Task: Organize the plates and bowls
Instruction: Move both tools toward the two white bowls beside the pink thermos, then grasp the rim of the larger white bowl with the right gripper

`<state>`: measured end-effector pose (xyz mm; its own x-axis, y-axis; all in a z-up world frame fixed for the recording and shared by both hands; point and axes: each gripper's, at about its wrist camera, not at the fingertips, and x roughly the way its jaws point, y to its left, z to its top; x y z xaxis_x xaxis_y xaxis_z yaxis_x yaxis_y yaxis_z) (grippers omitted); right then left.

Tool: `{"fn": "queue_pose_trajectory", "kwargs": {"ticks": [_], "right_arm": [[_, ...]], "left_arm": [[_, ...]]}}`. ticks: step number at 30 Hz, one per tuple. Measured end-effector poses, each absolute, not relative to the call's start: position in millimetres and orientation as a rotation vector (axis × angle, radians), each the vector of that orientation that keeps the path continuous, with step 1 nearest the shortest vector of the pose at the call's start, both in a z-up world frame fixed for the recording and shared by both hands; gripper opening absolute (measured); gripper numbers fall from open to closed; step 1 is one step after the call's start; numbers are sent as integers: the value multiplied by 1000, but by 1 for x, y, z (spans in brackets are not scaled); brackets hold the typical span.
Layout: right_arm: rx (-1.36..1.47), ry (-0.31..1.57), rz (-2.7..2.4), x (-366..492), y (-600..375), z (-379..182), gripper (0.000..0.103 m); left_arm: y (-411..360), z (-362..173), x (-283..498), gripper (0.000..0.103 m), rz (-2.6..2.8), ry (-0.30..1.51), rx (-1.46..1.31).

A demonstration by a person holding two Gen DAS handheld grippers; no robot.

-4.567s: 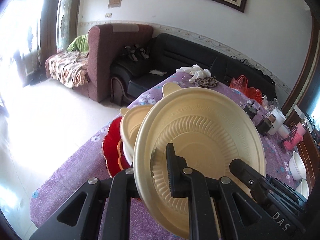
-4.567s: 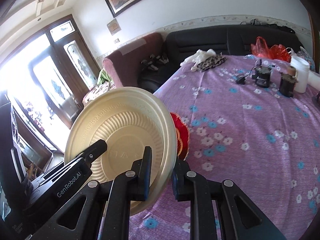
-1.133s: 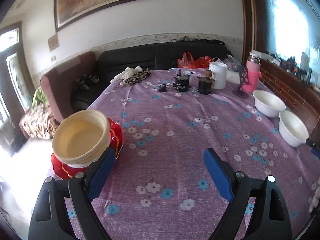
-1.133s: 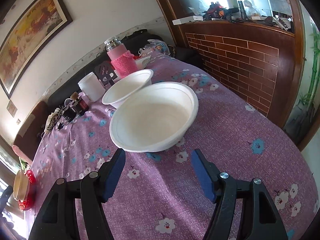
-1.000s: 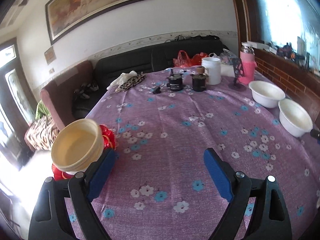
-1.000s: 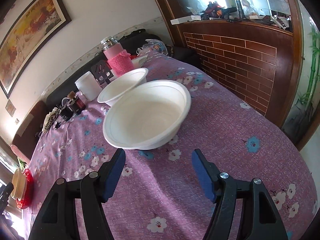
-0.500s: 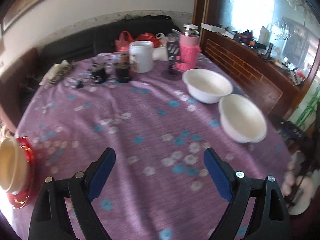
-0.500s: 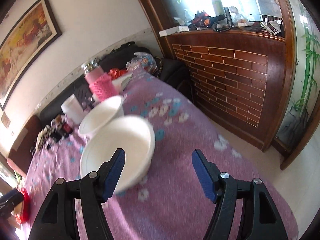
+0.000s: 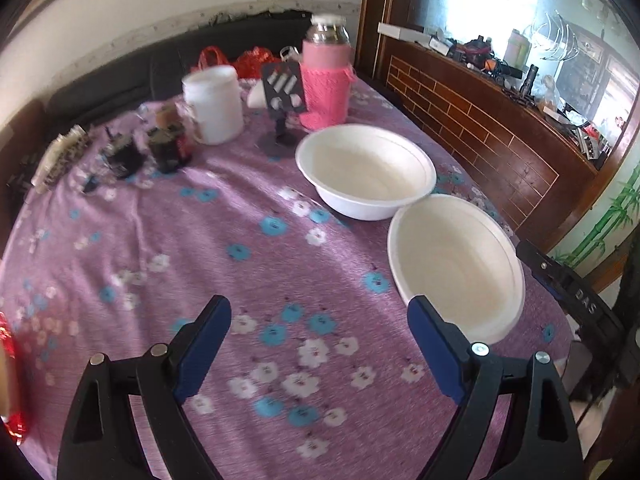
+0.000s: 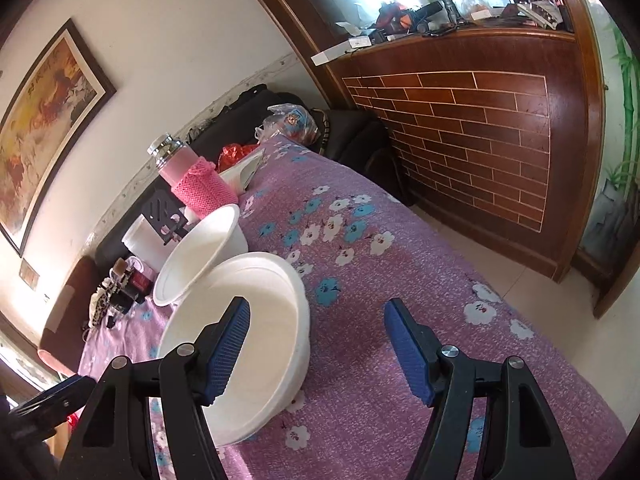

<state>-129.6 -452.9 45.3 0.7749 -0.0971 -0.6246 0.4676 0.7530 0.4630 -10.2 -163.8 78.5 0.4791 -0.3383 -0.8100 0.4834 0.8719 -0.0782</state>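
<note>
Two white bowls stand side by side on the purple flowered tablecloth [image 9: 280, 264]. In the left wrist view the far bowl [image 9: 366, 172] touches the near bowl [image 9: 456, 264], which sits close to the table's right edge. My left gripper [image 9: 316, 320] hangs open above bare cloth, to the left of the near bowl. In the right wrist view my right gripper [image 10: 316, 312] is open. Its left finger overlaps the inside of the near bowl [image 10: 264, 312], and that bowl's right wall lies between the pads, untouched. The far bowl [image 10: 200, 252] sits behind it.
Behind the bowls stand a pink-sleeved flask [image 9: 326, 80], a black stand [image 9: 282, 92], a white jar [image 9: 214, 104] and small dark jars [image 9: 166, 148]. Red plates [image 9: 8, 380] show at the left edge. A brick-patterned wooden counter [image 10: 472, 140] runs along the table's right side.
The left view swung right, off the cream bowls stacked on red plates and onto the two white bowls. The right gripper closed in on the near bowl, which now sits under its left finger.
</note>
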Motion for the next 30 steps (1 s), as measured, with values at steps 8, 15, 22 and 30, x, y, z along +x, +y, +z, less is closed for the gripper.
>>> {"fn": "queue_pose_trajectory", "kwargs": {"ticks": [8, 15, 22, 30], "right_arm": [[668, 655, -294, -122, -450, 36, 74], [631, 674, -276, -116, -442, 34, 74], [598, 697, -267, -109, -436, 32, 72], [578, 727, -254, -103, -431, 28, 66]], "left_arm": [[-196, 55, 7, 89, -545, 990, 148], [-215, 35, 17, 89, -578, 1065, 126], [-226, 25, 25, 72, -601, 1108, 108], [-236, 21, 25, 47, -622, 1118, 130]]}}
